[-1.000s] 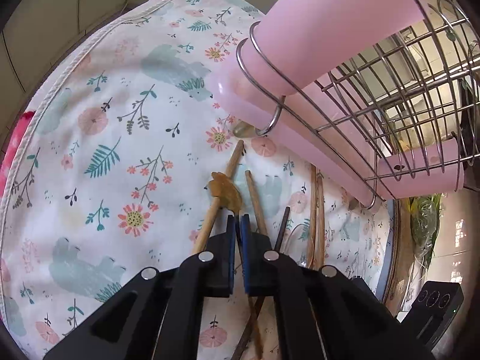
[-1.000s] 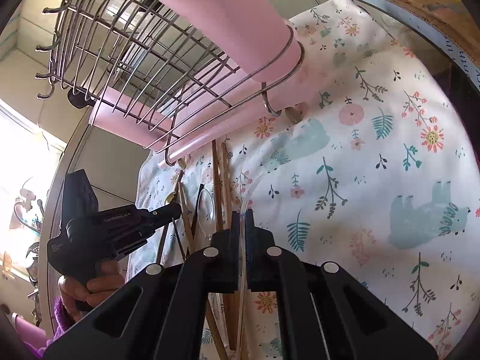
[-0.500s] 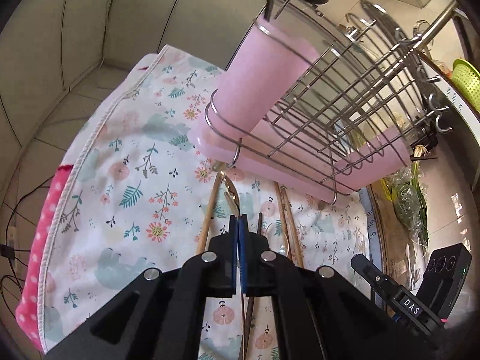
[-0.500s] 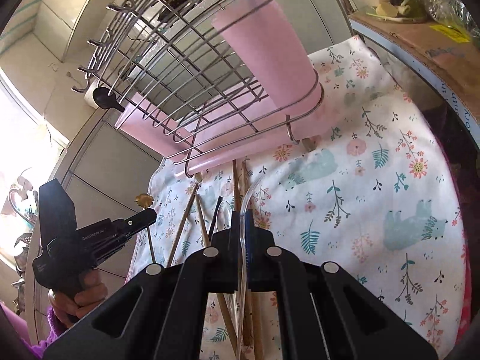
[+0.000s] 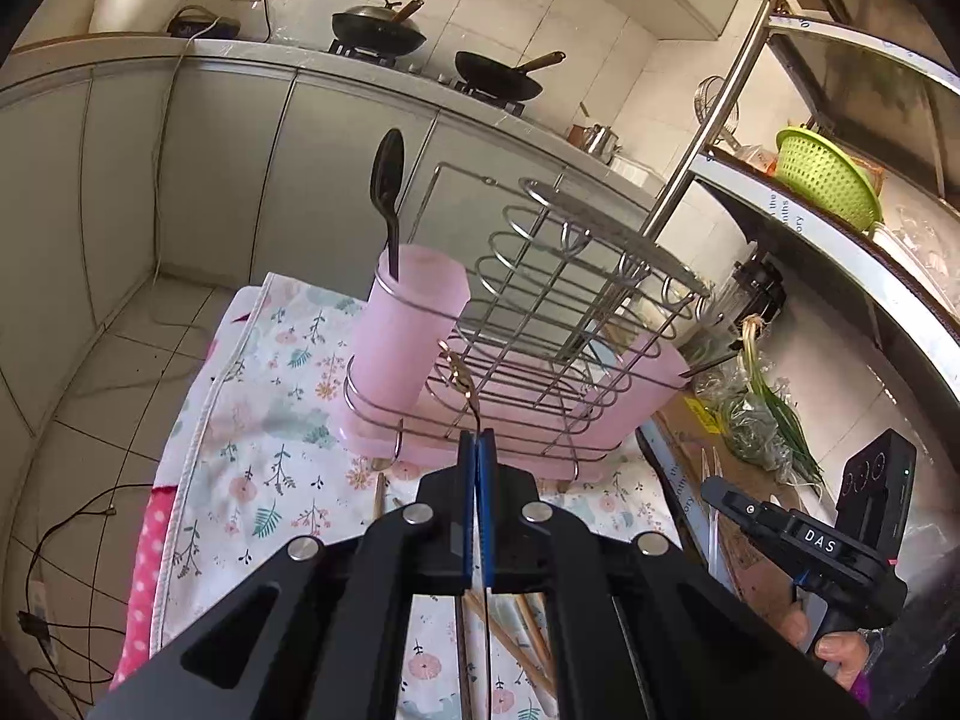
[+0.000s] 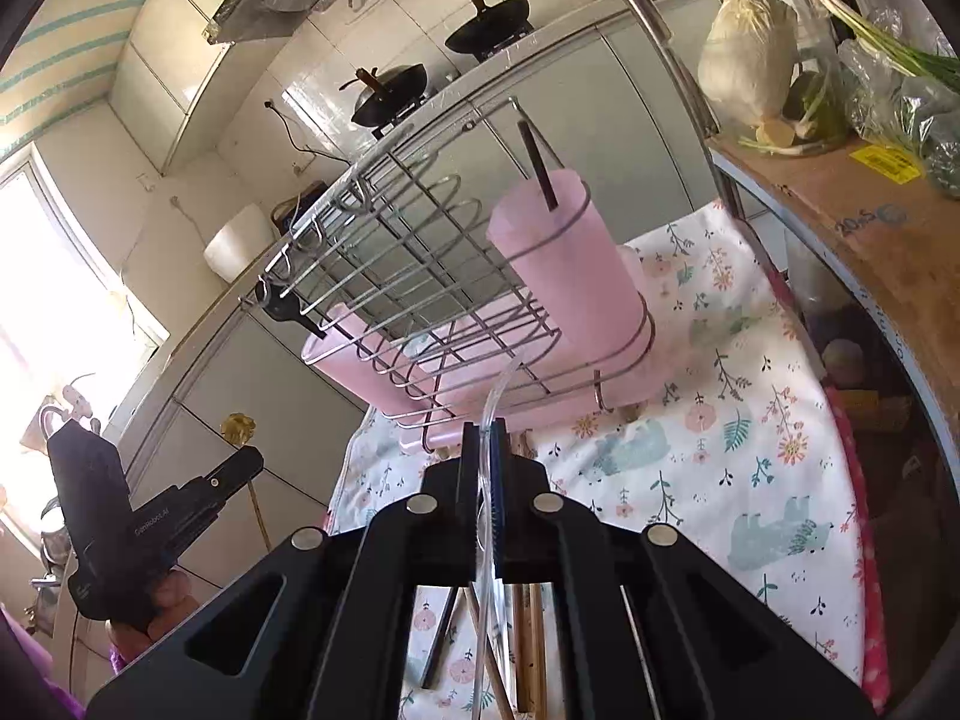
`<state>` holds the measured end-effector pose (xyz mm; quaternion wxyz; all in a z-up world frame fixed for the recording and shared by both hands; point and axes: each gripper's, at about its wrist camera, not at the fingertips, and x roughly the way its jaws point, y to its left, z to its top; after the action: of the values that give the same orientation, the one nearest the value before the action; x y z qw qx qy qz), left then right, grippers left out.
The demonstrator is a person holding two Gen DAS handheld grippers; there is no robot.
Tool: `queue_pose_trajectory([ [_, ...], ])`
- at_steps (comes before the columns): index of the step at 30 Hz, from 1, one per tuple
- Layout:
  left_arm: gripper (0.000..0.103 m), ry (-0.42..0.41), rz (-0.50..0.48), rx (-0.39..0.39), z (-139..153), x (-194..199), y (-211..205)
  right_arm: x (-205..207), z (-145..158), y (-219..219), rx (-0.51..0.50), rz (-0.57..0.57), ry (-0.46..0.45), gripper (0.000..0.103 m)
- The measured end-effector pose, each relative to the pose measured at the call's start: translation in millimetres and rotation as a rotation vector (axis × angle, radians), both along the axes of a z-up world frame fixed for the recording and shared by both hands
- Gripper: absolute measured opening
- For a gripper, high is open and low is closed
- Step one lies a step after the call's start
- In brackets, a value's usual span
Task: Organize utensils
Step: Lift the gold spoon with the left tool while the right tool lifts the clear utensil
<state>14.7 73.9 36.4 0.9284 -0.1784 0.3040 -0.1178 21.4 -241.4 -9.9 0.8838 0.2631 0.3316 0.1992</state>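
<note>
Kitchen scene: grey cabinets with two black woks [image 5: 378, 30] on the stove behind, floral tablecloth [image 5: 264, 396] over the table in front. Wire dish rack [image 5: 558, 324] sits on the cloth on a pink drip tray [image 5: 624, 414], with a pink cup [image 5: 408, 330] clipped into its near-left corner in the left view. A dark spoon [image 5: 387, 192] stands in that cup, handle down, bowl up. Left gripper [image 5: 477, 450] has its jaws pressed together on a thin gold utensil [image 5: 462, 378] — its decorated end sticks up and away from the fingertips toward the rack, long axis roughly in line with the gripper, and the rest of the shaft runs back between the pads. In the right view that gold head [image 6: 238, 425] shows above the tip of the left gripper, clear of the table. Right gripper [image 6: 483, 450] is likewise clamped shut, on a clear plastic utensil [image 6: 501, 384] — a thin transparent piece curving up and forward from the jaws toward the rack's lower rail, its tail hanging down below the pads. Cannot tell what kind of utensil it is. Wooden chopsticks [image 6: 528, 648] and a dark stick [image 6: 441, 630] lie flat on the cloth under the right gripper, long axes pointing toward the rack. Right of the table, a cardboard box [image 6: 864, 222] carries a cabbage [image 6: 750, 54] and green onions [image 6: 888, 42].
</note>
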Motion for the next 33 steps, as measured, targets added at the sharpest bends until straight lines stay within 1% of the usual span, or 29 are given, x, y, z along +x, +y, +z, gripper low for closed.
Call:
queue_pose_trajectory([
  [3, 0.001, -0.048, -0.01, -0.003, 11.2, -2.9, 1.7, 0.4, 15.0, -2.7, -0.003, -0.012, -0.046, 0.004],
  [7, 0.001, -0.124, -0.011, 0.006, 28.9, -6.6, 3.6, 2.4, 39.1, -0.8, -0.019, -0.023, -0.142, 0.004],
  [13, 0.001, -0.236, 0.028, 0.003, 58.4, -2.6, 13.8, 9.7, 80.7, 11.5, -0.105, -0.062, -0.341, 0.004],
  [16, 0.001, -0.279, 0.047, -0.01, 70.2, 2.4, 20.0, 16.4, 100.3, 16.8, -0.159, -0.096, -0.46, 0.004],
  [18, 0.001, -0.304, 0.057, -0.016, 74.3, 4.4, 23.3, 23.8, 110.1, 21.3, -0.213, -0.124, -0.546, 0.004],
  [19, 0.001, -0.313, 0.064, -0.016, 75.4, 5.5, 24.2, 29.5, 112.9, 22.6, -0.235, -0.137, -0.574, 0.004],
  [24, 0.001, -0.322, 0.075, -0.017, 73.6, 15.4, 29.7, 59.7, 118.1, 29.9, -0.288, -0.193, -0.644, 0.004],
  [28, 0.001, -0.329, 0.077, -0.014, 70.1, 22.2, 34.0, 68.3, 129.0, 38.7, -0.349, -0.246, -0.745, 0.004],
  [33, 0.001, -0.346, 0.082, -0.014, 67.0, 29.0, 36.3, 76.8, 134.4, 44.9, -0.409, -0.304, -0.825, 0.004],
])
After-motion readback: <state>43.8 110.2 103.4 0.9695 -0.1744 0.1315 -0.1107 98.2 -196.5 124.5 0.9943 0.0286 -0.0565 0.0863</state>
